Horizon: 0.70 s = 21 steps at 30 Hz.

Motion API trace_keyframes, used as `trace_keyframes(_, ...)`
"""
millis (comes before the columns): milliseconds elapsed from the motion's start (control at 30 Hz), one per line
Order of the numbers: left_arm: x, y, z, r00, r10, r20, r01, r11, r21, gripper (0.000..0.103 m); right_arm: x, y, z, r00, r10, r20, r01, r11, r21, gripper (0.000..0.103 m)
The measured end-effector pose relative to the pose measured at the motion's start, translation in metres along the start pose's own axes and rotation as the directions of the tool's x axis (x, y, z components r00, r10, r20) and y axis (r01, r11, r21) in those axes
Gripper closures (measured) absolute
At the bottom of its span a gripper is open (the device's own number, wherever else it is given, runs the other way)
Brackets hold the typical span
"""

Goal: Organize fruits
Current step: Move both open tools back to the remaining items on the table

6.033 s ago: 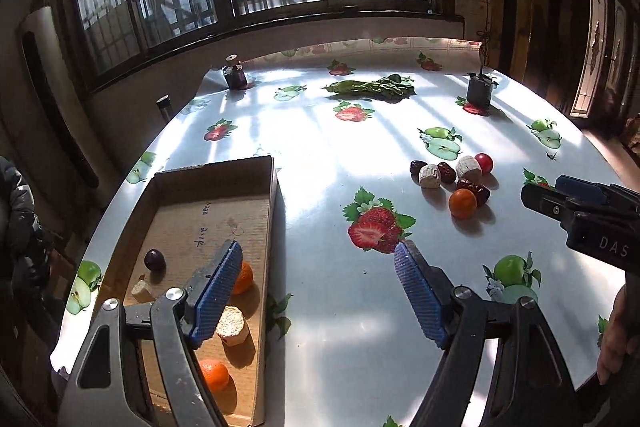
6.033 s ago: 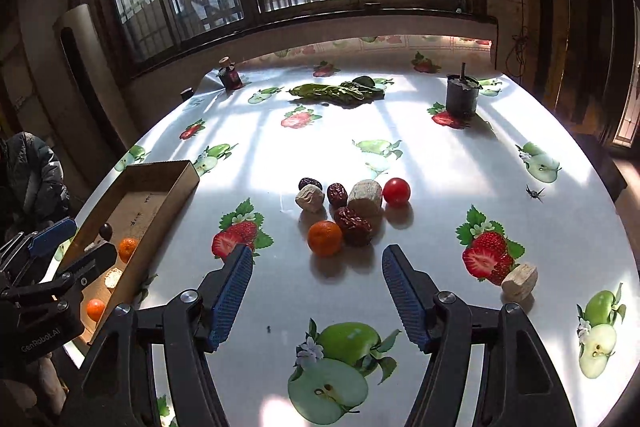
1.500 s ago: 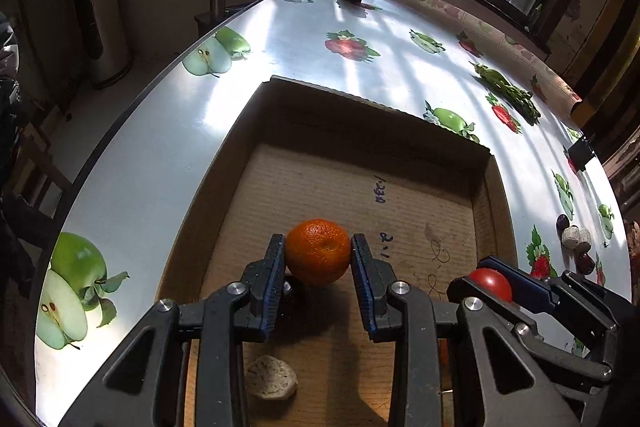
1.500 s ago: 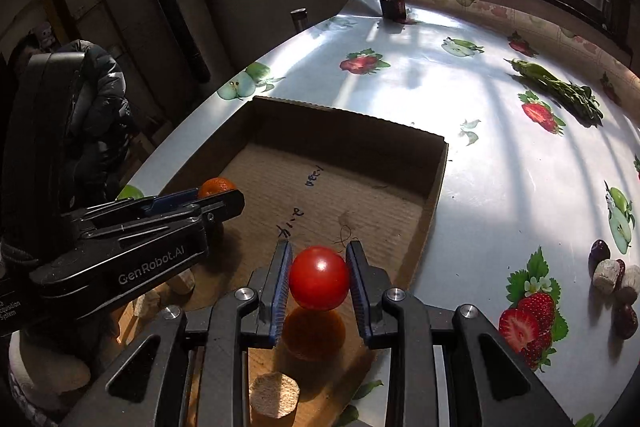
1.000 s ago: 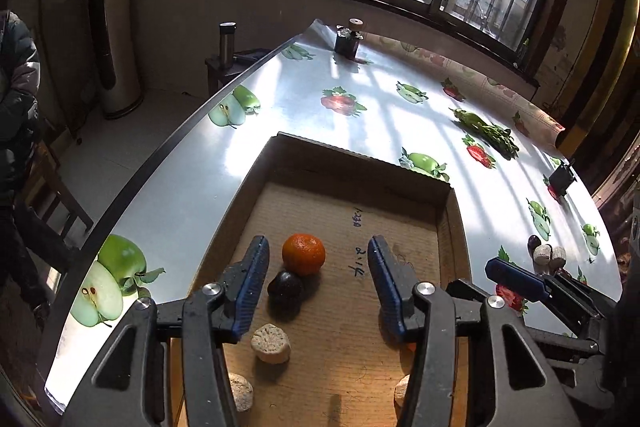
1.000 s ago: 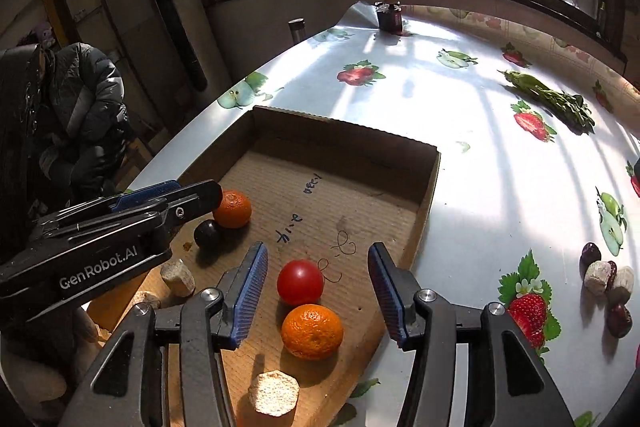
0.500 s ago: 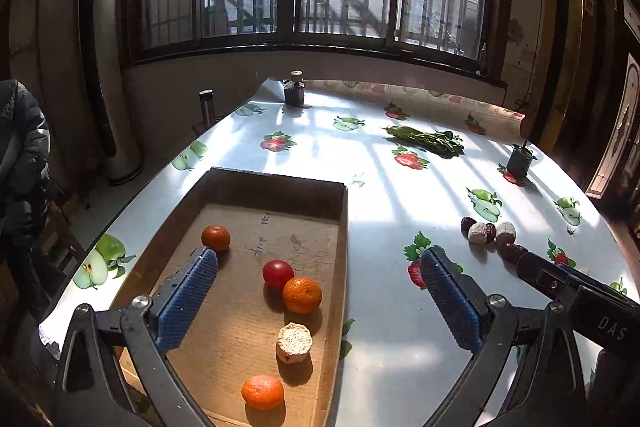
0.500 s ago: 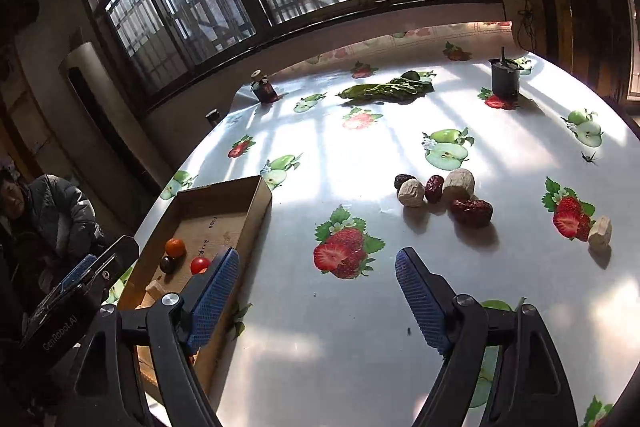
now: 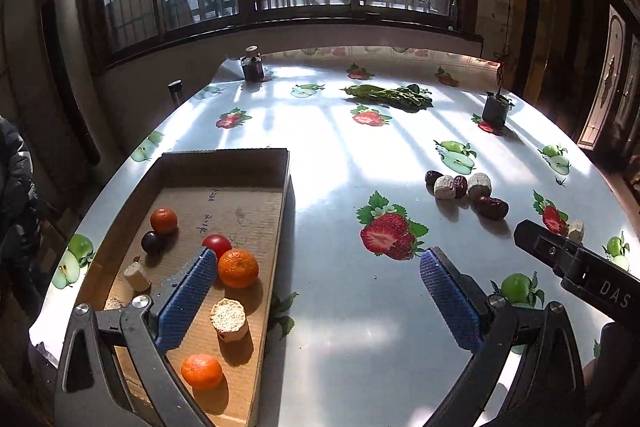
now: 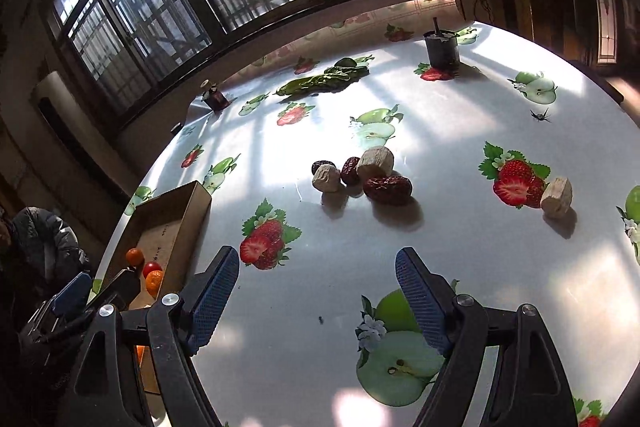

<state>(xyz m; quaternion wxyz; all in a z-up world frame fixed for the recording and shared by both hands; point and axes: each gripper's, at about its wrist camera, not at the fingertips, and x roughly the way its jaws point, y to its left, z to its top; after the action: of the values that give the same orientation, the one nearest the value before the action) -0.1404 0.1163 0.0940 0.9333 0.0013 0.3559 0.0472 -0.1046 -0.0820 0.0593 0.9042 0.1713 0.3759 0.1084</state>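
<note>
1. The left gripper (image 9: 316, 287) hangs with its blue pads spread wide and nothing between them, above the right wall of the cardboard box (image 9: 224, 157) by the table's left edge.
2. The right gripper (image 10: 316, 293) is likewise spread wide and empty over the bare tablecloth (image 10: 460, 131) near the table's front edge.
3. In the box lie three oranges, one toward the left wall (image 9: 163, 219), one near the right wall (image 9: 238, 268), one at the front (image 9: 201, 371), with a red tomato (image 9: 215, 243) touching the middle orange, a dark plum (image 9: 151, 241), and a pale cut piece (image 9: 229, 313).
4. Toward the table's right side sits a cluster of red dates (image 10: 387, 190) and pale chunks (image 10: 375, 161), touching one another.
5. One more pale chunk (image 10: 557, 196) lies apart, nearer the right edge.
</note>
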Motion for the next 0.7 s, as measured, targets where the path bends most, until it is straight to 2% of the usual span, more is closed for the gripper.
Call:
trace_keyframes(267, 0.016, -0.003, -0.003, 0.996, -0.059, -0.067, 0.059, 0.998, -0.015, 0.001, -0.009, -0.031, 0.010, 0.999, -0.033, 0.010, 0.032, 0.999, 0.035, 0.019)
trace_keyframes(367, 0.024, 0.004, -0.004, 0.995, -0.060, -0.082, 0.056, 0.998, -0.042, 0.001, -0.021, -0.064, 0.023, 0.992, -0.120, 0.036, 0.118, 0.992, 0.055, 0.019)
trace_keyframes(467, 0.033, 0.001, -0.006, 0.992, -0.076, -0.106, 0.070, 0.996, -0.056, 0.001, -0.023, -0.098, 0.039, 0.978, -0.210, 0.009, 0.208, 0.974, 0.089, 0.019)
trace_keyframes(600, 0.040, -0.017, -0.009, 0.983, -0.129, -0.131, 0.124, 0.991, -0.040, 0.001, -0.005, -0.105, 0.058, 0.987, -0.151, -0.058, 0.156, 0.984, 0.090, 0.019)
trace_keyframes(700, 0.038, -0.025, -0.010, 0.981, -0.139, -0.134, 0.139, 0.990, -0.009, 0.001, 0.028, -0.083, 0.068, 0.986, -0.132, -0.107, 0.133, 0.991, 0.003, 0.030)
